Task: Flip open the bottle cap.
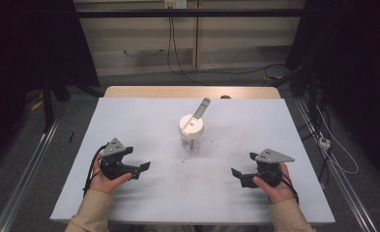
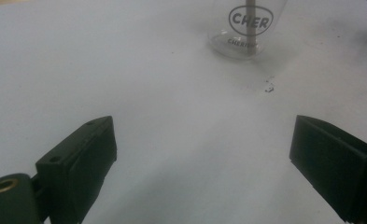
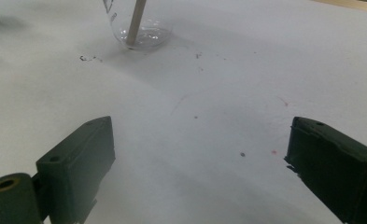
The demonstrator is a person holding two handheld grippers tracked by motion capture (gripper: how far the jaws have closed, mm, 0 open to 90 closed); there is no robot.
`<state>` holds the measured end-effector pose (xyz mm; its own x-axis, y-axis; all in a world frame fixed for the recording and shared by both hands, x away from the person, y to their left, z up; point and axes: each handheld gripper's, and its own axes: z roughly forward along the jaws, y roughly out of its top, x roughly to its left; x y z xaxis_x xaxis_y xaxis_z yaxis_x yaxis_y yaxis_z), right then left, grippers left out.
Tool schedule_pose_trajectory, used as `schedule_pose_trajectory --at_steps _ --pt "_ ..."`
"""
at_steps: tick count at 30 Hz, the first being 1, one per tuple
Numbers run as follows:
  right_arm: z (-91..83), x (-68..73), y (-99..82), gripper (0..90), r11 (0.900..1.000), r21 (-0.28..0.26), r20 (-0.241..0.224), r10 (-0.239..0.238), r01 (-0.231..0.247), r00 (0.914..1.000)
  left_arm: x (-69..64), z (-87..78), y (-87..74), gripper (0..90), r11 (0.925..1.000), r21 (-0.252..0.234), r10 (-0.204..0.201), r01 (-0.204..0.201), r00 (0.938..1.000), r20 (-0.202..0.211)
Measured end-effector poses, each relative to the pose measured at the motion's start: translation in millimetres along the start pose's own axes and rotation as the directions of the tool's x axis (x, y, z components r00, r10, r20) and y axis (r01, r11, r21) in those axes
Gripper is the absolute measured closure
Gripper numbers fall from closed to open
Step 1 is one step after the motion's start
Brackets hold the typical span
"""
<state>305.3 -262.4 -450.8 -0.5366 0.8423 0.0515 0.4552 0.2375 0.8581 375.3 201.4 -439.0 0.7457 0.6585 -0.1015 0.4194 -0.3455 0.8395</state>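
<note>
1. Two grippers. Left gripper [image 1: 138, 163] in the person's left hand [image 1: 105, 180], jaws wide apart, nothing between them.
2. Right gripper [image 1: 243, 166] in the right hand [image 1: 274, 186], jaws spread, nothing held.
3. Both sit low over the white sheet [image 1: 144, 125], well apart, on either side of the middle.
4. One clear glass jar [image 1: 191, 137] with a white lid [image 1: 190, 125], upright, mid-table between and beyond the grippers.
5. One stick [image 1: 201, 108] stands tilted in the jar, poking up through the lid.
6. Few dark specks [image 1: 183, 159] beside the jar.
</note>
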Motion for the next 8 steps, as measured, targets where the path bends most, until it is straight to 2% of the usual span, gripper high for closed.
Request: schedule_pose_trajectory --at_steps 2,8 --pt "-3.3 -2.2 -2.1 7.7 1.0 -0.001 0.009 0.005 -0.005 0.9999 1.0 -1.4 -2.7 6.7 0.9999 0.009 0.009 -0.009 0.9999 -0.007" --pt "-7.1 -6.9 -5.0 7.7 0.9999 0.0 0.021 0.011 -0.011 0.9997 2.9 -3.5 -5.0 6.8 1.0 -0.007 -0.003 0.003 0.9997 -0.023"
